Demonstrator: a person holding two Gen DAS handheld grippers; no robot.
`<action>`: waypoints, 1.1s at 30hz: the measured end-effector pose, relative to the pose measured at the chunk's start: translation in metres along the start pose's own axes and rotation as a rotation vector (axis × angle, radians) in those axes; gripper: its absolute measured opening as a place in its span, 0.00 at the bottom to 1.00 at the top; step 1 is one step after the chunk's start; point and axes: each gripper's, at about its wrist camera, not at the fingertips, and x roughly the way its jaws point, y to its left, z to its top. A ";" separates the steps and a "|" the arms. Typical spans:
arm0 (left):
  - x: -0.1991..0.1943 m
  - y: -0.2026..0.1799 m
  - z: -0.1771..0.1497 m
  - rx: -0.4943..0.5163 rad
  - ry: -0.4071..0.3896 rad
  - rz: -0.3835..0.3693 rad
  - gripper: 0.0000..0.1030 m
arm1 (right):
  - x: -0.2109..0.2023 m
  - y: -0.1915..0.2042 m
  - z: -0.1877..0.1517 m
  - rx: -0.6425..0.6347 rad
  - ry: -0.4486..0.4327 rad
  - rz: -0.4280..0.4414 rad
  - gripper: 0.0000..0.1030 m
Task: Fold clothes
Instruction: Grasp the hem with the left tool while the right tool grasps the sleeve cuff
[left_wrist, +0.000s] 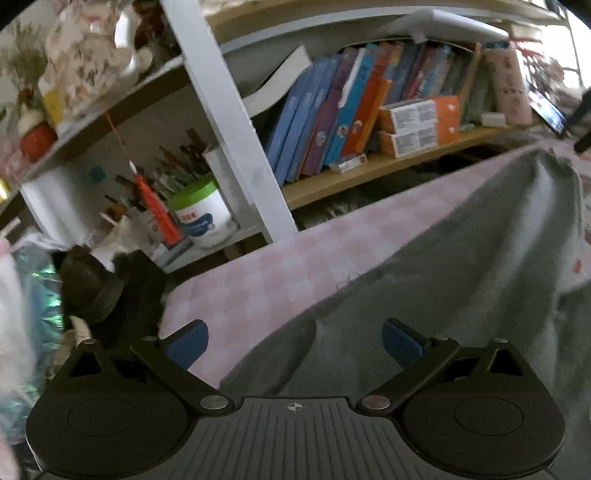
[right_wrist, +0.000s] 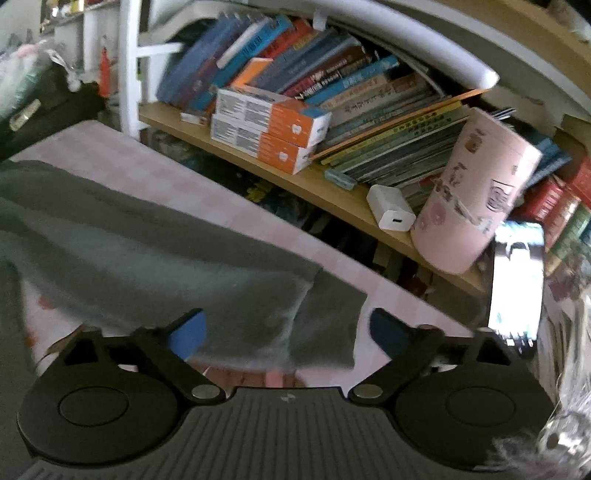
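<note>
Lying spread on the pink checked worktop (left_wrist: 280, 273), the grey garment (left_wrist: 461, 266) runs with its long axis along the bookshelf (right_wrist: 332, 184) edge, between your two tools. Your left gripper (left_wrist: 293, 343) has its fingers spread wide, holding nothing, and one end of the cloth sits directly under them. Your right gripper (right_wrist: 286, 332) is likewise spread and empty; the sleeve cuff (right_wrist: 328, 314) lies between its fingers, on the side away from the bookshelf. Each tool is nearest its own end. Whether any fold is already made cannot be judged from these views.
</note>
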 end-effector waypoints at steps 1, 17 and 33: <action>0.007 0.003 0.001 -0.013 0.003 -0.006 0.95 | 0.007 -0.002 0.004 -0.005 0.000 0.002 0.75; 0.074 0.032 -0.001 -0.046 0.090 -0.188 0.69 | 0.092 -0.023 0.033 -0.023 0.037 0.088 0.65; 0.095 0.047 0.001 -0.194 0.199 -0.336 0.44 | 0.091 -0.032 0.012 0.074 0.027 0.195 0.33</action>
